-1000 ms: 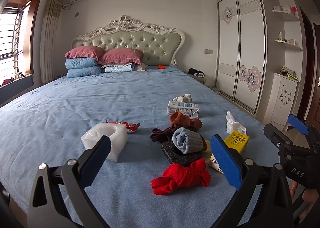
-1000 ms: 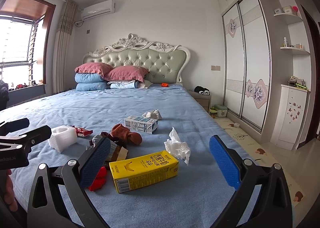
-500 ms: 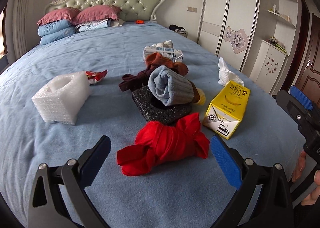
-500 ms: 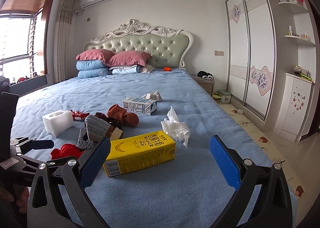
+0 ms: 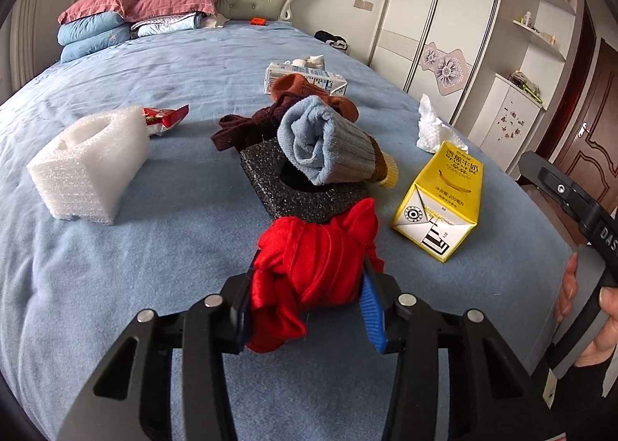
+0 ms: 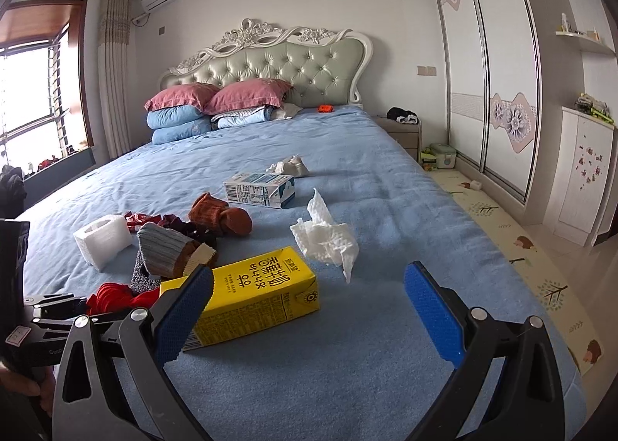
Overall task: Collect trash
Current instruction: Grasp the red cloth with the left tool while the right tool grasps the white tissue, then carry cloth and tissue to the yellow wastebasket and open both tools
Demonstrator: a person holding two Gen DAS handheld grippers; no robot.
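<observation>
Left gripper (image 5: 305,309) fingers clamped together; right gripper (image 6: 309,309) fingers spread.

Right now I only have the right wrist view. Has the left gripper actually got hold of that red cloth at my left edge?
Observer: Yes. The left gripper is shut on the red cloth, with a blue pad pressed in on each side.
Operator: Is the cloth free of the black foam?
Observer: I cannot tell. In the left wrist view, its far end reaches the near edge of the black foam, and a blue-grey sock lies on top of that foam.
Operator: Any trash behind the white foam block?
Observer: A red snack wrapper lies on the bed at the far corner of the white foam block.
</observation>
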